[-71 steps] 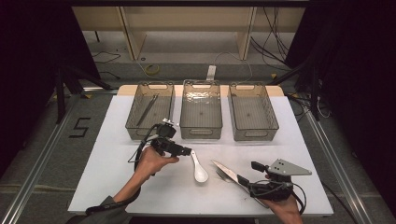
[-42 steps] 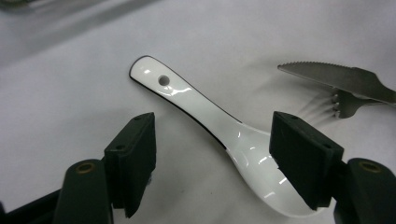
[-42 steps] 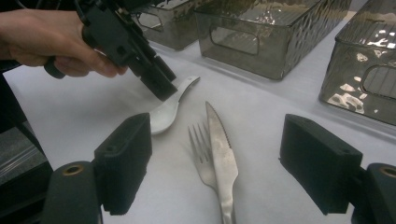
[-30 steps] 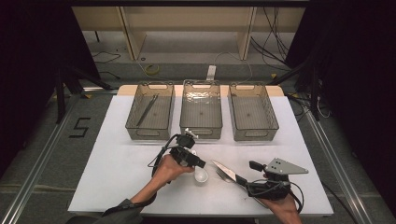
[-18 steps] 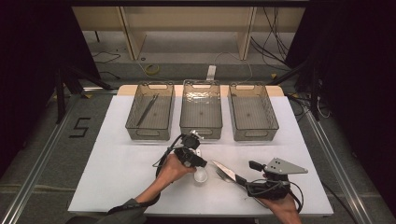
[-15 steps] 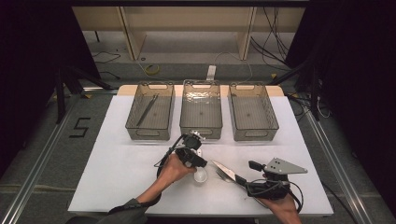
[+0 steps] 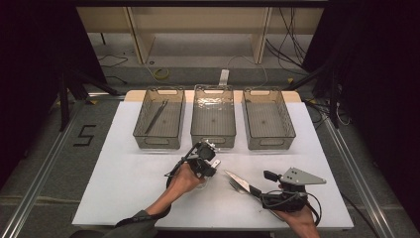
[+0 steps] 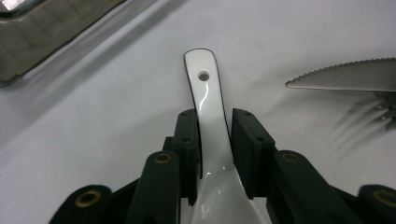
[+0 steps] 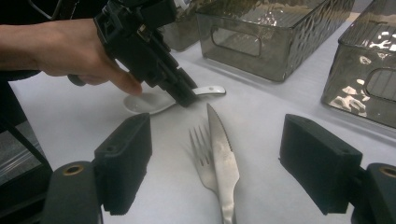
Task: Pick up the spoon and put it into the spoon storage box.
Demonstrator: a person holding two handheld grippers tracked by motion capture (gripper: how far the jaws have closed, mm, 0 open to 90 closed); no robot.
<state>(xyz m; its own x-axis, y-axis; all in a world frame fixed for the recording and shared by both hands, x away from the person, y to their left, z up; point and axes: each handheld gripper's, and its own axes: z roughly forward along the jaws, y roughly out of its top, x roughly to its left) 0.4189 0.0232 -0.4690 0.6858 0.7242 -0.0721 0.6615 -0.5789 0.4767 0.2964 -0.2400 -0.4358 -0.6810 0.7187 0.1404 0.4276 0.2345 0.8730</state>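
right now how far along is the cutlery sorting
Early. One thin utensil already lies in the left bin. The left hand-held gripper has just been closing around the white spoon handle. The knife and fork remain on the table; the right hand-held gripper stands open.

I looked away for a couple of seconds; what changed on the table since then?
The left gripper moved right, down over the white spoon, and its jaws have just been closing around the handle. The right gripper, the knife, the fork and the three bins stayed put.
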